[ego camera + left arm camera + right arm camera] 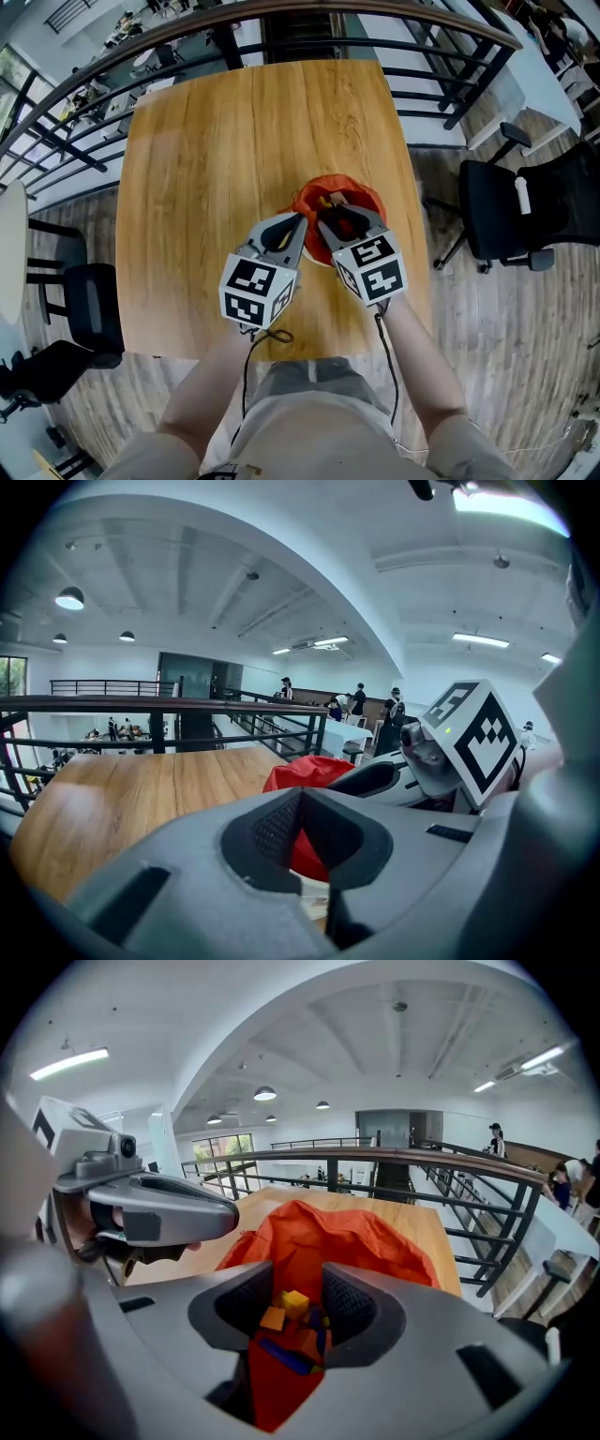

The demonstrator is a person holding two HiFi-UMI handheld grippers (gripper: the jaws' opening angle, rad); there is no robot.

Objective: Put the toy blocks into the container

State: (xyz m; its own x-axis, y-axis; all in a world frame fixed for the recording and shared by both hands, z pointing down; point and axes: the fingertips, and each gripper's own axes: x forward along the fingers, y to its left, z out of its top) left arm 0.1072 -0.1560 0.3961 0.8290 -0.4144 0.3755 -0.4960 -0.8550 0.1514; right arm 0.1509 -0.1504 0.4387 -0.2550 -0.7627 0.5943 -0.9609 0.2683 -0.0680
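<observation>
Wood table [234,141], railing behind. Red cloth bag [361,192] sits near the table's front edge, mouth open upward. Both grippers are over it, tips close together at the bag's near rim.

L gripper [298,220]: in its own view the jaw tips meet [300,803], so closed. Red of the bag [309,771] shows thru the V-gap below the tips. Can't tell if cloth is pinched.

R gripper [336,214]: jaws apart in its own view [297,1299], nothing pressed btwn the pads. It points down into the bag [328,1232].

Blocks [291,1330] lie in a pile at the bag's bottom, seen thru the R jaw gap: yellow, orange, blue and red ones. L gripper [225,1218] shows at left of the R gripper view, just beside the bag's rim. No blocks seen on the table [431,1222].
</observation>
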